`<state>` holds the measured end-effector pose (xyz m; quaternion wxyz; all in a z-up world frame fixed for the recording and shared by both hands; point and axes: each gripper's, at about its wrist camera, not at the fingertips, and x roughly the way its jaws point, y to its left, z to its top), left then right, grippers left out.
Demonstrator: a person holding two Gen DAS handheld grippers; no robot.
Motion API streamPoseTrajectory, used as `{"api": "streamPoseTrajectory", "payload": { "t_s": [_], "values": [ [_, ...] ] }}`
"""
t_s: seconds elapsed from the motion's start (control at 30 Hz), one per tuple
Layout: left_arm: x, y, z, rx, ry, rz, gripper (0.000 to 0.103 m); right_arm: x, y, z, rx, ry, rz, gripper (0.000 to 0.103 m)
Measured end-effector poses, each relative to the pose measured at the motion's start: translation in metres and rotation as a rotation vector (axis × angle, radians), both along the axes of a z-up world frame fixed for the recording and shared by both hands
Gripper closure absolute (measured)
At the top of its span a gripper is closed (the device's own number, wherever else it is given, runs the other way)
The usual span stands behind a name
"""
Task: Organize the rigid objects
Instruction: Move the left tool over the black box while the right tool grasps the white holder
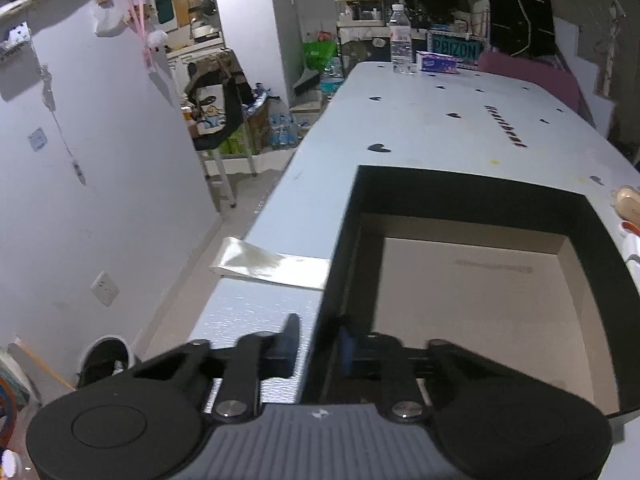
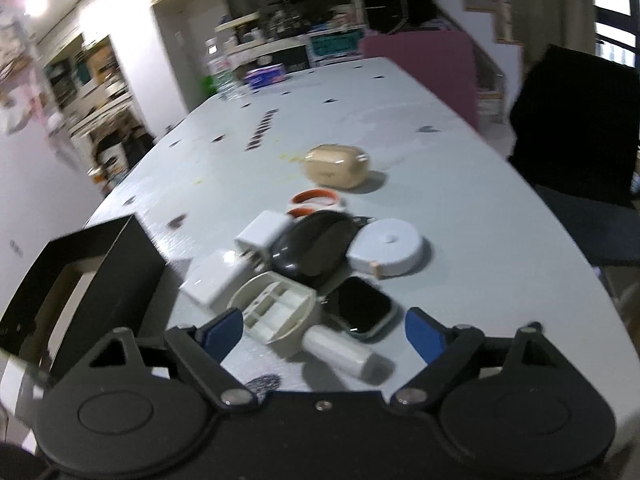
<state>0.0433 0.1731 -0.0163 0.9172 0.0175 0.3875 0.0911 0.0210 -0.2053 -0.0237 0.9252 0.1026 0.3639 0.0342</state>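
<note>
My left gripper (image 1: 318, 350) is shut on the left wall of an open black box (image 1: 472, 184) with a bare cardboard floor. The box also shows at the left of the right wrist view (image 2: 120, 272). My right gripper (image 2: 324, 332) is open just above a pile of small items: a beige plastic holder (image 2: 276, 312), a white tube (image 2: 340, 350), a smartwatch (image 2: 362, 308), a black oval case (image 2: 312, 248), white chargers (image 2: 264, 232), a round white reel (image 2: 386, 250) and a tan earbud case (image 2: 336, 166).
The pale table (image 1: 440, 120) carries a water bottle (image 1: 401, 40) and a tissue pack (image 1: 438, 62) at its far end. A purple chair (image 2: 424, 68) and a black chair (image 2: 576, 132) stand on the right. The table's left edge drops to the floor (image 1: 192, 264).
</note>
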Motion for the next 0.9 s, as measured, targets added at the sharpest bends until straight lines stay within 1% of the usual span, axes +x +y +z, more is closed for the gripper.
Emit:
{"api": "streamPoseTrajectory", "payload": {
  "t_s": [0.13, 0.23, 0.3, 0.33, 0.37, 0.47, 0.6, 0.67, 0.77, 0.83, 0.87, 0.9],
  "values": [
    [-0.002, 0.0, -0.003, 0.004, -0.01, 0.001, 0.087, 0.01, 0.018, -0.005, -0.053, 0.029, 0.081, 0.019],
    [-0.002, -0.002, -0.004, 0.006, -0.015, -0.001, 0.087, 0.013, 0.029, -0.007, -0.082, 0.063, 0.135, 0.024],
    [-0.003, -0.004, -0.004, 0.012, -0.018, -0.006, 0.088, 0.005, 0.033, -0.007, -0.07, 0.065, 0.184, 0.026],
    [-0.002, -0.006, -0.005, 0.017, -0.019, -0.008, 0.088, 0.001, 0.034, -0.007, -0.052, 0.07, 0.206, 0.027],
    [-0.003, -0.007, -0.005, 0.022, -0.02, -0.011, 0.088, -0.003, 0.035, -0.007, -0.033, 0.07, 0.219, 0.03],
    [-0.005, -0.011, -0.005, 0.029, -0.024, -0.039, 0.091, -0.006, 0.037, -0.004, -0.042, 0.049, 0.194, 0.03],
    [-0.004, -0.014, -0.005, 0.022, -0.027, -0.062, 0.094, 0.009, 0.036, -0.005, -0.072, 0.061, 0.141, 0.03],
    [-0.005, -0.013, -0.005, 0.012, -0.029, -0.062, 0.095, 0.017, 0.04, -0.005, -0.102, 0.062, 0.139, 0.03],
    [-0.005, -0.012, -0.005, -0.004, -0.031, -0.069, 0.097, 0.027, 0.051, -0.005, -0.143, 0.056, 0.173, 0.031],
    [-0.006, -0.013, -0.005, -0.012, -0.032, -0.069, 0.097, 0.03, 0.059, -0.007, -0.175, 0.063, 0.183, 0.036],
    [-0.006, -0.013, -0.005, -0.015, -0.032, -0.068, 0.097, 0.03, 0.061, -0.009, -0.197, 0.062, 0.183, 0.043],
    [-0.006, -0.012, -0.005, -0.024, -0.034, -0.065, 0.098, 0.029, 0.06, -0.011, -0.211, 0.063, 0.185, 0.052]
  ]
}}
